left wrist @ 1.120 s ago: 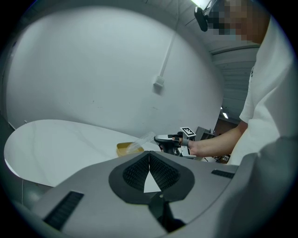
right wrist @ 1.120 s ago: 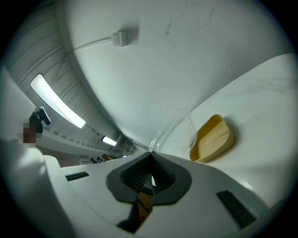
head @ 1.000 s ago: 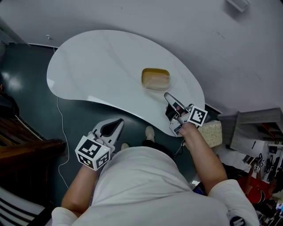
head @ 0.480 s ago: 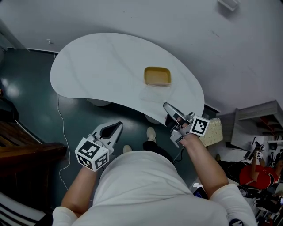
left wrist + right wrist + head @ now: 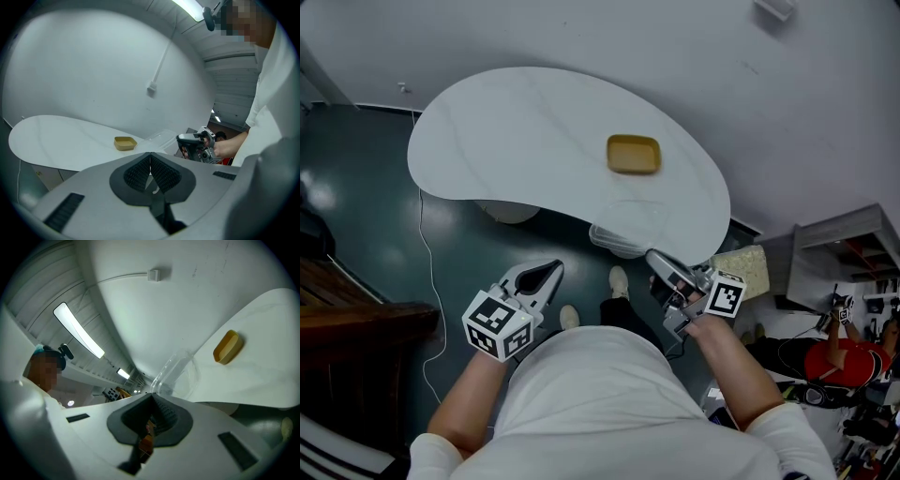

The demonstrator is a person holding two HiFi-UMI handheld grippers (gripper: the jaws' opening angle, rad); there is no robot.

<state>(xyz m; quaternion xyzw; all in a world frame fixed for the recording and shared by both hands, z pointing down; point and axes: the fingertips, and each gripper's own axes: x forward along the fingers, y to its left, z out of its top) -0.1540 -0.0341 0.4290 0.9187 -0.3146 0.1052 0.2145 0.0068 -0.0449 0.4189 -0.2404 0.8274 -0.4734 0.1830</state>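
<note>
A: Holding anything, either pair of tongs?

B: The right gripper (image 5: pixel 654 257) is clamped on the rim of a clear plastic container (image 5: pixel 623 234), which juts out ahead of it, over the near edge of the white table (image 5: pixel 506 112). The left gripper (image 5: pixel 550 271) is closed on nothing, held low and well apart.

A: Anything else on the table?

B: A yellow tray (image 5: pixel 633 154), well beyond the container, untouched.
</note>
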